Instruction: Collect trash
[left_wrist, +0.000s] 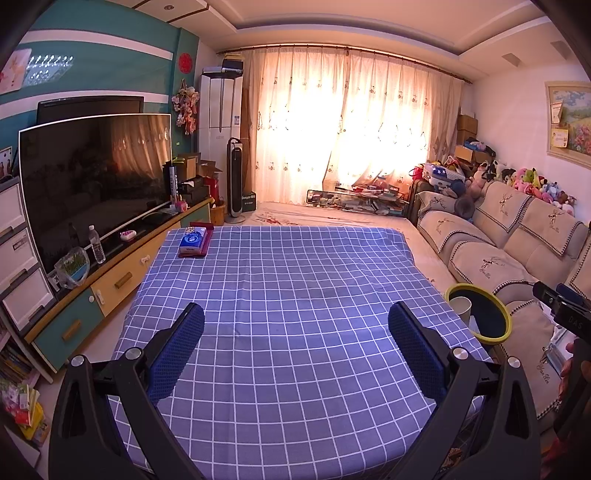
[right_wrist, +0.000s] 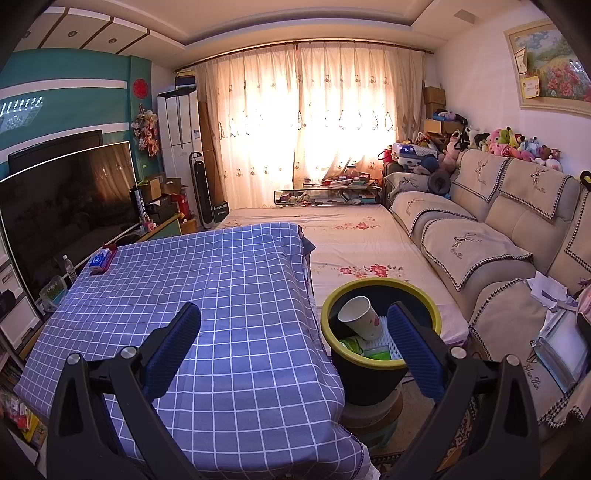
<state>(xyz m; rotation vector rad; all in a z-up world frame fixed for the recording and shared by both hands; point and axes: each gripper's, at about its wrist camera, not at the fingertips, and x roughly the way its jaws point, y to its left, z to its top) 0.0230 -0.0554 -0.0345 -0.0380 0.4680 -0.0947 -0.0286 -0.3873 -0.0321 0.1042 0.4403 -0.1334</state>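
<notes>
Left wrist: my left gripper (left_wrist: 295, 350) hangs released over the checked tablecloth (left_wrist: 280, 280), nothing between the jaws; only a tissue pack (left_wrist: 193, 240) sits at the far corner, no trash left up here that I can see. Right wrist: my right gripper (right_wrist: 295, 350) is spread wide and empty beside the yellow-rimmed bin (right_wrist: 380, 325), which already holds a paper cup (right_wrist: 360, 317) and green wrappers (right_wrist: 351, 345). Sofa (right_wrist: 480, 243) crowds the bin's right side.

Checked table (left_wrist: 280, 295) with tissue pack (left_wrist: 192, 240)
</notes>
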